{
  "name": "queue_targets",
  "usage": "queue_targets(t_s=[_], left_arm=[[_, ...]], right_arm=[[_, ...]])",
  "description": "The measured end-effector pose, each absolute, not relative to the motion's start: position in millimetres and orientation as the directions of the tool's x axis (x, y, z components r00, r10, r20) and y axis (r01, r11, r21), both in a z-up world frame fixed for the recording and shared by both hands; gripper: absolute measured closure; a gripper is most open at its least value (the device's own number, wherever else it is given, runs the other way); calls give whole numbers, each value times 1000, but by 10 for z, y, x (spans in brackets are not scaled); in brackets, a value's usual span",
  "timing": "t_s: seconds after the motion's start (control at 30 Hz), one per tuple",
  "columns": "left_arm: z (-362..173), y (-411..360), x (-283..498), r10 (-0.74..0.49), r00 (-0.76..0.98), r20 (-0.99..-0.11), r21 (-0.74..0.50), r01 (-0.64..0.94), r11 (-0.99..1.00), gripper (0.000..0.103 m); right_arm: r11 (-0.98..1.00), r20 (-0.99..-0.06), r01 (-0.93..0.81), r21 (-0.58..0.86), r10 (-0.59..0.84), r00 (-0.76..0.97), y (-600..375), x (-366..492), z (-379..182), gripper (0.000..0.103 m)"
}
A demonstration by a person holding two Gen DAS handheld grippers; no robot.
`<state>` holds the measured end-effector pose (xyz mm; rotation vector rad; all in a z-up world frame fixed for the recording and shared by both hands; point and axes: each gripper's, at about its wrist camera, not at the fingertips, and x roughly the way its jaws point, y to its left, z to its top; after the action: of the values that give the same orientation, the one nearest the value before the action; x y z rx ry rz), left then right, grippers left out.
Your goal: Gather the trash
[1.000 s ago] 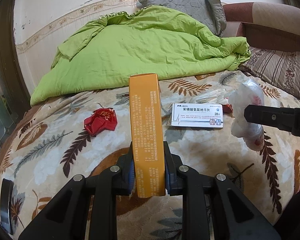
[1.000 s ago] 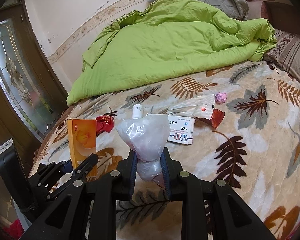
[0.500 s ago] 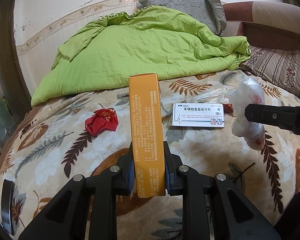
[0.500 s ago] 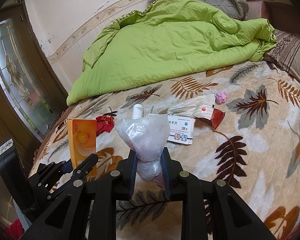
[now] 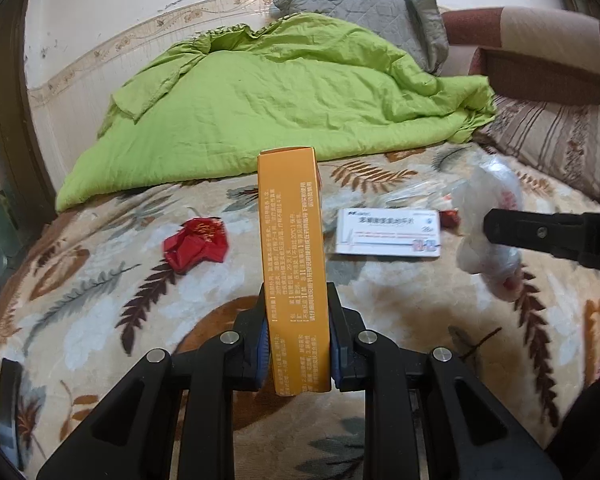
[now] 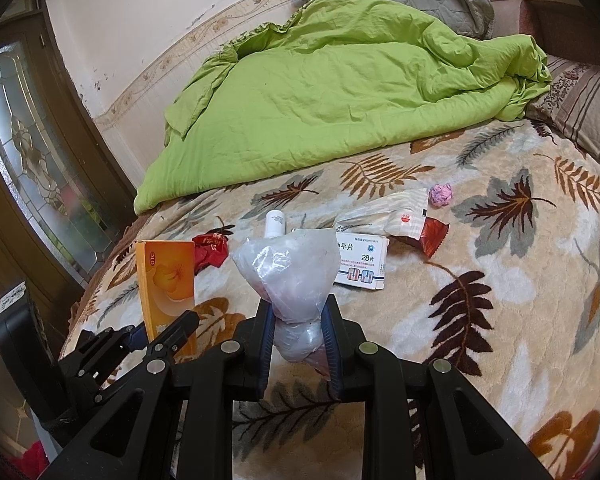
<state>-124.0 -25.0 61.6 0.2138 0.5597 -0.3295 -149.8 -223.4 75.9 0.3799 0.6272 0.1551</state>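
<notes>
Left wrist view: my left gripper (image 5: 296, 344) still has its fingers clamped on the upright orange box (image 5: 294, 248), scene unchanged; red wrapper (image 5: 196, 242) and white pill box (image 5: 390, 232) lie on the bed (image 5: 100, 300) beyond. Right wrist view: my right gripper (image 6: 298, 340) pinches the clear plastic bag (image 6: 290, 276), hiding part of the small white bottle (image 6: 275, 222)

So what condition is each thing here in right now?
Left gripper: shut on orange box, held upright.
Right gripper: shut on clear plastic bag, bunched.
White medicine box: lying flat.
Red wrapper: crumpled.
White bottle: capped.
Green quilt: rumpled.
</notes>
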Motion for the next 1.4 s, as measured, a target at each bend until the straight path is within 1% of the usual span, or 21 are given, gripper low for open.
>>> queue_targets(t_s=[0.07,0.2,0.33,0.43,0.5,0.63,0.7,0.8,0.93,1.03,1.07,1.1,1.13,1.17,1.2,1.37,1.4], left_arm=[[655,-237,-1264,-319,776,-545,54,411,910,81],[748,-277,-1391,-419,741,-524,3,494,870,81],[860,-430,-1533,-518,673,-528,-42,589,807,81],[970,-629,-1690,-584,619,-525,-60,658,751,81],[1047,-780,-1814,-630,577,-521,-77,703,707,81],[1175,-1192,-2091,-725,440,-529,-119,808,577,81],[1220,-1459,-2254,-766,351,-538,-141,859,493,81],[1243,-1813,-2478,-796,241,-555,-171,903,393,81],[1194,-2297,-2773,-804,57,-591,-262,929,259,81],[1094,-2580,-2924,-786,-16,-618,-299,929,216,81],[1066,-2648,-2953,-780,-33,-625,-307,929,206,81],[1042,-2711,-2986,-774,-47,-632,-314,928,200,78],[1015,-2774,-3005,-761,-57,-646,-317,927,200,72],[996,-2813,-3003,-755,-59,-653,-321,925,205,59],[993,-2813,-3001,-757,-57,-650,-326,922,211,55],[1051,-2656,-2926,-768,-7,-640,-308,918,249,55],[1061,-2591,-2901,-770,6,-638,-305,916,260,53]], right_arm=[[904,-525,-18,426,264,809,-2304,-1543,773,78],[852,-463,3,523,281,841,-2568,-1798,882,78],[819,-438,31,572,273,857,-2887,-2198,983,78],[818,-429,76,571,218,876,-3192,-2598,1120,78],[821,-430,124,557,157,889,-3424,-2942,1210,78],[805,-440,252,537,12,898,-3834,-3598,1314,78],[785,-447,300,542,-33,894,-3987,-3835,1318,78],[756,-471,375,536,-101,877,-4150,-4146,1259,78],[713,-503,452,537,-159,849,-4332,-4439,1133,78],[681,-536,506,530,-193,822,-4464,-4571,1024,75],[669,-551,520,532,-192,812,-4506,-4608,970,72],[661,-562,532,530,-196,804,-4532,-4623,937,70],[652,-572,548,524,-207,794,-4558,-4632,908,63],[643,-575,561,521,-221,787,-4584,-4648,888,56],[636,-580,572,518,-230,782,-4603,-4655,880,56],[662,-559,542,517,-218,800,-4578,-4561,946,56],[672,-555,530,517,-208,805,-4555,-4517,965,56]])
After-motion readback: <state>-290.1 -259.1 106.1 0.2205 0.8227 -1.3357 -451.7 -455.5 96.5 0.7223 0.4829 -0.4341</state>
